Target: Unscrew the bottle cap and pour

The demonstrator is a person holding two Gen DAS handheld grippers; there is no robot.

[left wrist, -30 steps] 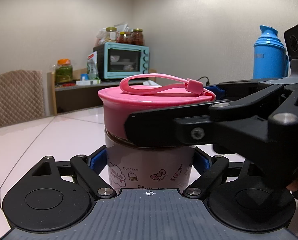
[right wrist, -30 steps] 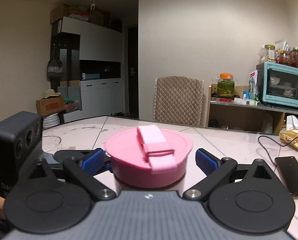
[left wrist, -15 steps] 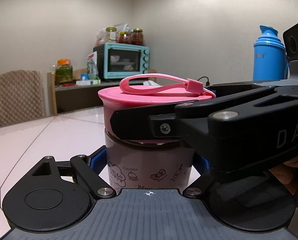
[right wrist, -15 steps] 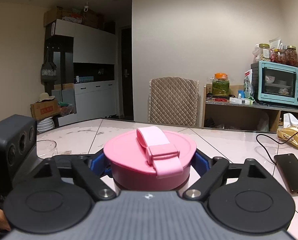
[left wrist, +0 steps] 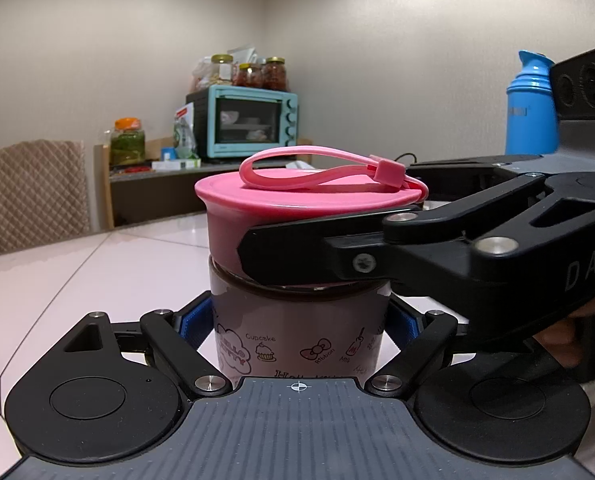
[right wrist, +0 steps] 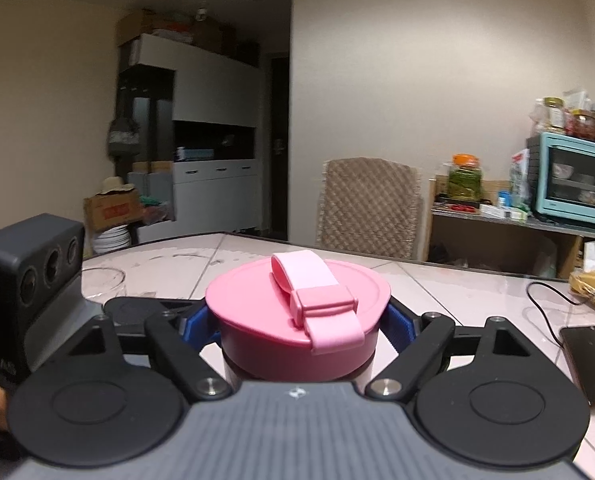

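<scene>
A squat bottle [left wrist: 297, 332] with cartoon prints stands upright on the pale table, topped by a wide pink cap [left wrist: 297, 200] with a pink strap loop. My left gripper [left wrist: 297, 320] is shut on the bottle's body, blue pads pressed on both sides. The right gripper [right wrist: 299, 326] is shut on the pink cap [right wrist: 293, 308]; in the left wrist view its black fingers [left wrist: 317, 252] cross the cap's lower edge from the right. A dark gap shows between cap and body. The bottle's contents are hidden.
A blue thermos [left wrist: 531, 108] stands at the right back. A clear glass [right wrist: 103, 280] sits on the table [right wrist: 457, 292] at the left, a phone [right wrist: 589, 356] with a cable at the right. A chair [right wrist: 369, 204] and a shelf with a teal oven [right wrist: 573, 178] lie behind.
The right gripper went from open around the cap to shut on it, then turned with it; the strap clasp has rotated and the room view has swung.
</scene>
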